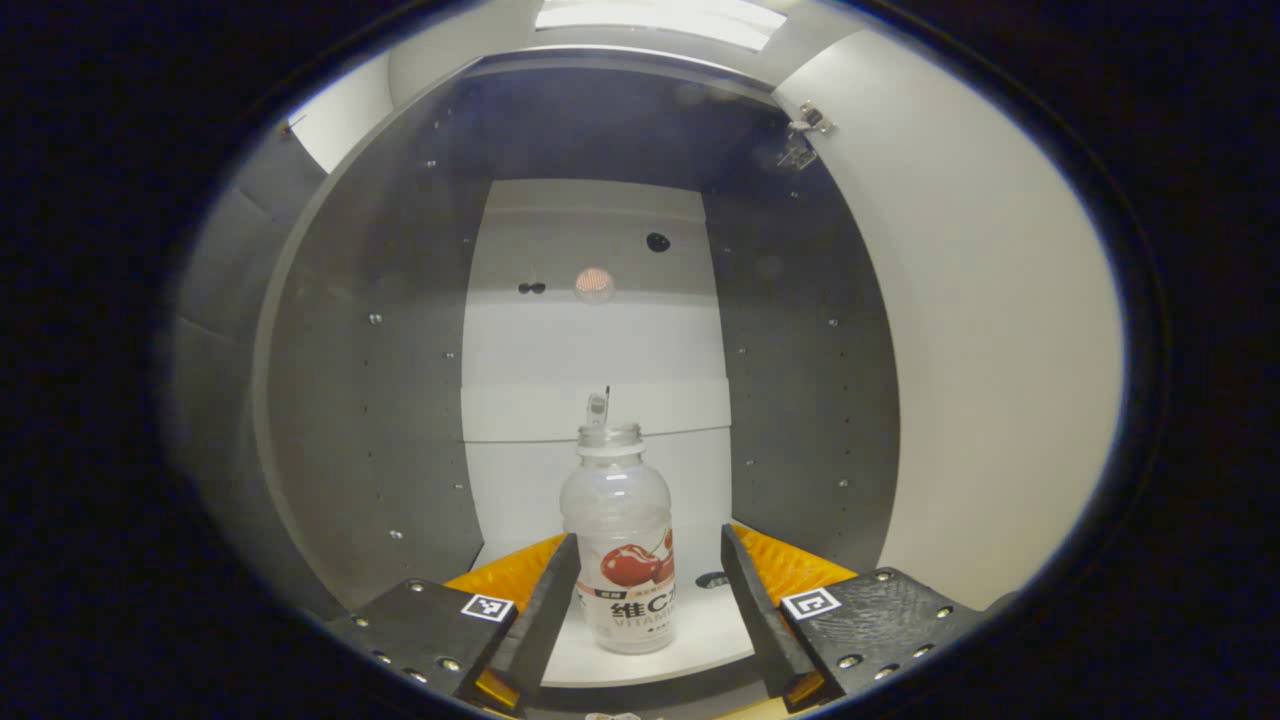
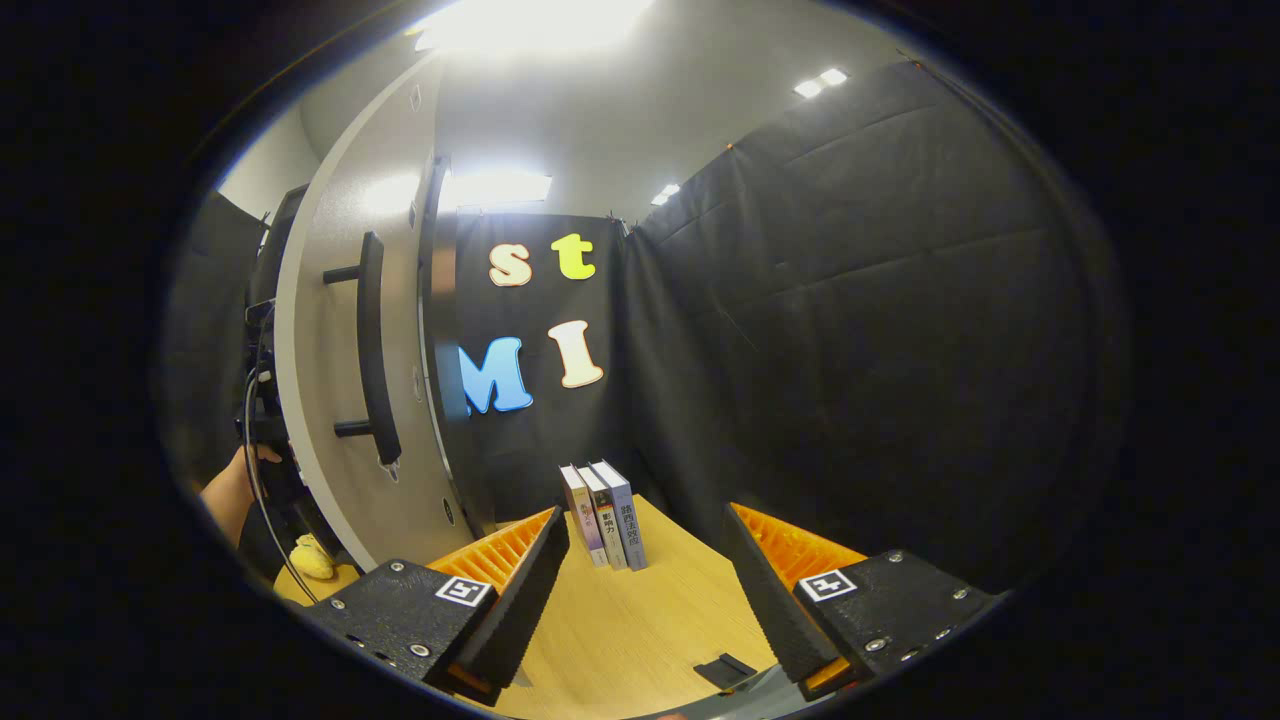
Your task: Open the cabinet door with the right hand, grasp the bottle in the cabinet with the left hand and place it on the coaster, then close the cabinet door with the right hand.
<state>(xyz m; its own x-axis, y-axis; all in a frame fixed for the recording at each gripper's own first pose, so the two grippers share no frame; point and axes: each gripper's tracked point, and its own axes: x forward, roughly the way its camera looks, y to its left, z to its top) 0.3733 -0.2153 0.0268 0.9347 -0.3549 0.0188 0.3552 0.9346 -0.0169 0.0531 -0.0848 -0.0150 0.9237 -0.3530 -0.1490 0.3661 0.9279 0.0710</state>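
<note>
In the left gripper view a clear plastic bottle (image 1: 622,540) with a cherry label stands upright on the white floor of the open cabinet (image 1: 380,420). My left gripper (image 1: 650,600) is open, its two fingers on either side of the bottle's lower half; the left finger looks close to the bottle, the right one stands apart from it. The cabinet door (image 1: 1000,380) is swung open at the right. In the right gripper view my right gripper (image 2: 645,590) is open over the wooden table (image 2: 640,620), holding nothing. The open door (image 2: 330,400) with its dark bar handle (image 2: 372,345) stands to its left.
Three books (image 2: 605,515) stand upright on the table by the black cloth wall. A small black flat piece (image 2: 725,670) lies on the table near my right fingers. A person's hand (image 2: 235,485) and cables show behind the door, with a yellow object (image 2: 312,560) low down.
</note>
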